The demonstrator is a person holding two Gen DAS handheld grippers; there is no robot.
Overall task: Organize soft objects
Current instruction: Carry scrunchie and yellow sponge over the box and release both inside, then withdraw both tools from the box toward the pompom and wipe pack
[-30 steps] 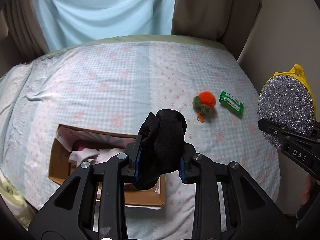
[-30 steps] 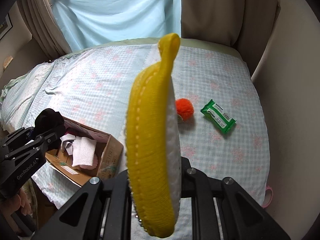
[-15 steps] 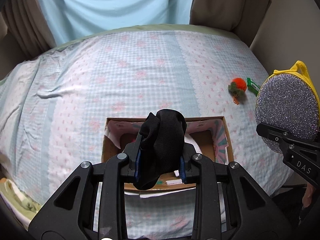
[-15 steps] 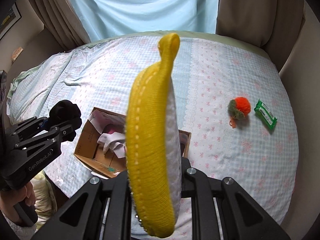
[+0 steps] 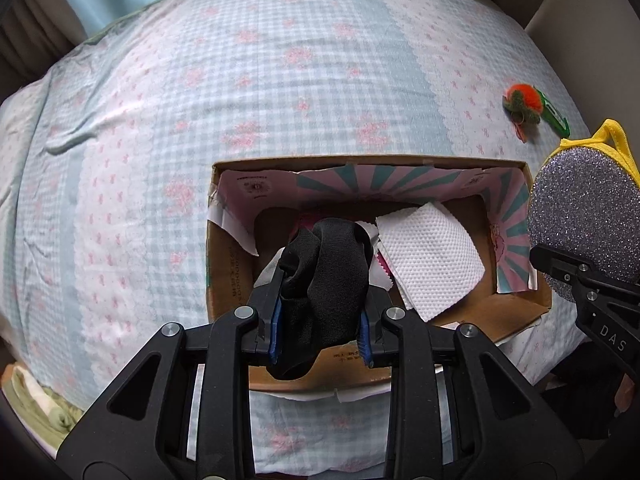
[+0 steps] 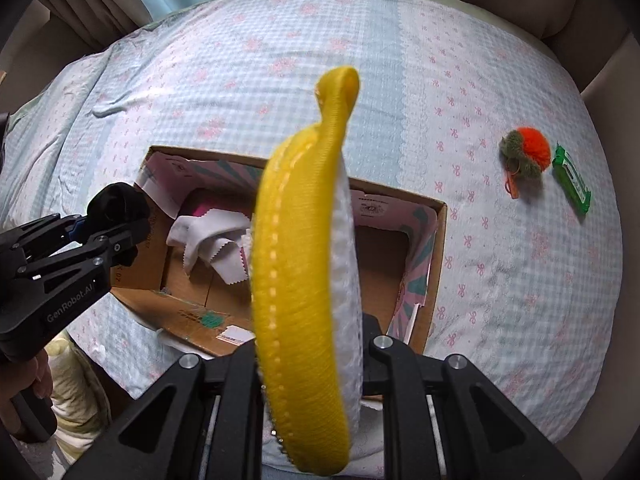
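My left gripper (image 5: 320,316) is shut on a bunched black cloth (image 5: 326,284) and holds it over the near left part of an open cardboard box (image 5: 516,172) on the bed. It also shows in the right wrist view (image 6: 114,224). The box holds white cloths (image 5: 432,256) and something pink. My right gripper (image 6: 308,344) is shut on a round scrub pad (image 6: 298,272), yellow on one side and glittery silver on the other (image 5: 580,224), held upright over the box's right end.
The box (image 6: 438,240) lies on a blue and pink checked bedspread (image 5: 200,120). An orange and green pompom (image 6: 526,152) and a green packet (image 6: 572,180) lie at the right. Curtains hang behind the bed. Folded cloth (image 5: 36,400) lies low at the left.
Both grippers have moved forward and down toward the box, which now appears larger and nearer. The black cloth is now over the box's inside. Both grips are unchanged.
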